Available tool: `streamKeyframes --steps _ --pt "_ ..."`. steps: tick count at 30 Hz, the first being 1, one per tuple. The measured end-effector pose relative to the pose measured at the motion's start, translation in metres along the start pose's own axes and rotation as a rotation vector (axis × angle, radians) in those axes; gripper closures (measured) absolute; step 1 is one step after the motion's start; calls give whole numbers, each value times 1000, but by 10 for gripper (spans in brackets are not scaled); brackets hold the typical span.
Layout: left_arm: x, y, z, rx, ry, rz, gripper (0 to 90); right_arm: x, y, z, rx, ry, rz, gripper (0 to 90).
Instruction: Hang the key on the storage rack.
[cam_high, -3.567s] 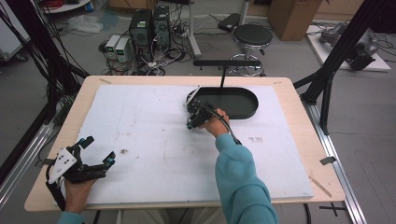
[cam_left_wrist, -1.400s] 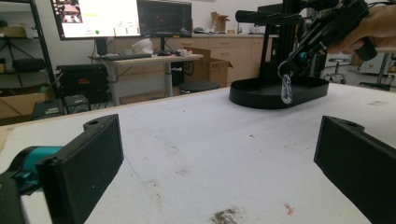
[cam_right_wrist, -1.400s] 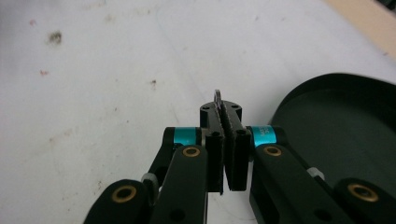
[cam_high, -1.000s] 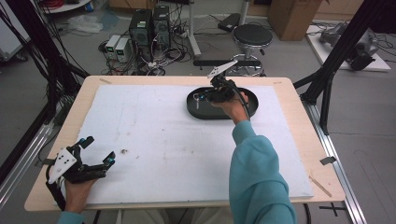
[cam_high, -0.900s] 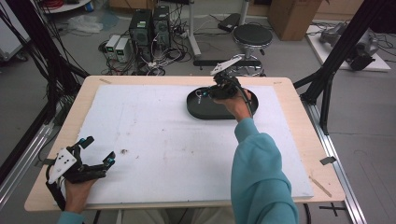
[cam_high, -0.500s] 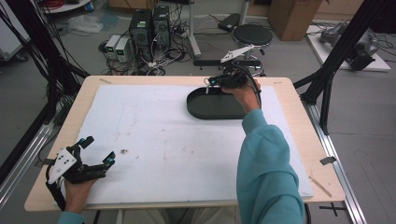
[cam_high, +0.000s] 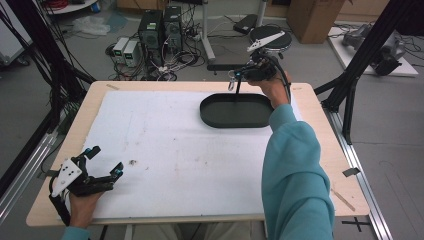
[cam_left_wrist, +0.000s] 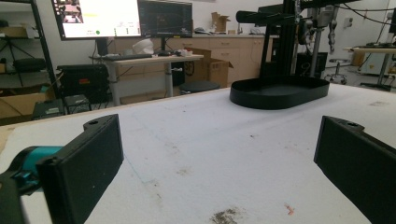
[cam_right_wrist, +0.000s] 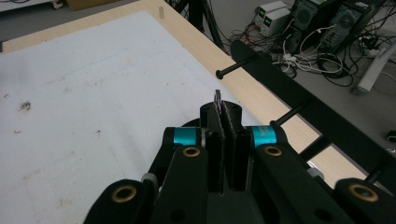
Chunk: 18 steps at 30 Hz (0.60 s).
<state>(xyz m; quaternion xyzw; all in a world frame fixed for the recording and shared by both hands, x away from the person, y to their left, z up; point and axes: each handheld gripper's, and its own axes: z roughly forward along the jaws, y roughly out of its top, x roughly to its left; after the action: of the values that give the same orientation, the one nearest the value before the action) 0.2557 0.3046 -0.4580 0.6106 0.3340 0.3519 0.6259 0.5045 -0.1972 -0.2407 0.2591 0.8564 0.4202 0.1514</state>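
Right gripper (cam_high: 239, 76) is held above the table's far edge, at about one o'clock on the board, just beyond the black oval tray (cam_high: 212, 114). Its jaws are clenched tight on a small thin object (cam_right_wrist: 217, 99), whose edge pokes out past the pads in the right gripper view; too small to identify. A thin dark rod-like shape hangs below the gripper toward the tray's far rim in the high view; I cannot tell what it is. The tray sits on the white mat (cam_high: 165, 150), at roughly one o'clock. Left gripper (cam_high: 102, 164) rests at the near edge, about seven o'clock, jaws spread wide with nothing between them, pointing across the mat toward the tray (cam_left_wrist: 278, 95).
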Motion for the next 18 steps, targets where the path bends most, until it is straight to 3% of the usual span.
streamKeyframes --steps 7,18 --pt "0 0 0 0 2 1 18 -6 7 -4 8 -13 -6 889" --pt "0 0 0 3 1 1 18 -15 4 8 35 -14 8 889"
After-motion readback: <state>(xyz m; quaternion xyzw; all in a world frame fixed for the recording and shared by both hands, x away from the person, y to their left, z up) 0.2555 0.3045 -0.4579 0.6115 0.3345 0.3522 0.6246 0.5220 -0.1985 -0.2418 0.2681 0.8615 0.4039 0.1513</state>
